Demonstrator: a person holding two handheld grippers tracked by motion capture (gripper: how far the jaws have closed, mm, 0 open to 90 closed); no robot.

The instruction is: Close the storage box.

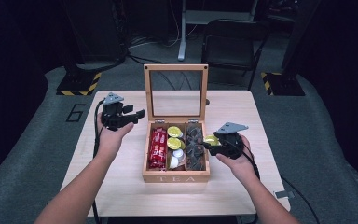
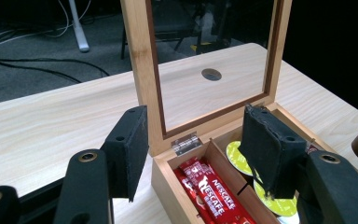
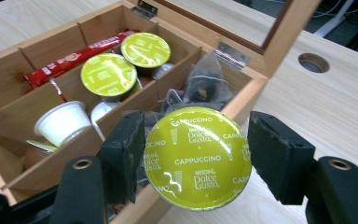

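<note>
So starting at the left, the left gripper hangs over the bench just off the wooden tea box, jaws apart with nothing between them; in its own view it looks past the box's near corner, with the upright glass lid straight ahead of it. To that gripper's right comes the box itself, split into three lengthwise compartments. The one nearest the left gripper has the red Nescafe stick packs, at least two, can't count them any finer than that. The middle one has two capsules with green lids and what looks like two white capsules, one on its side, the other mostly hidden. The compartment closest to the right gripper is stuffed with dark pyramid tea bags, too jumbled to count. Then the right gripper sits just at the box's right wall, level with the tea bags, clamped on one more capsule, green foil lid reading Cappuccino, one pad on each side of it, held over the box edge and the bench beside it. That makes three green-lidded capsules total, two in the box and one in the gripper.
</note>
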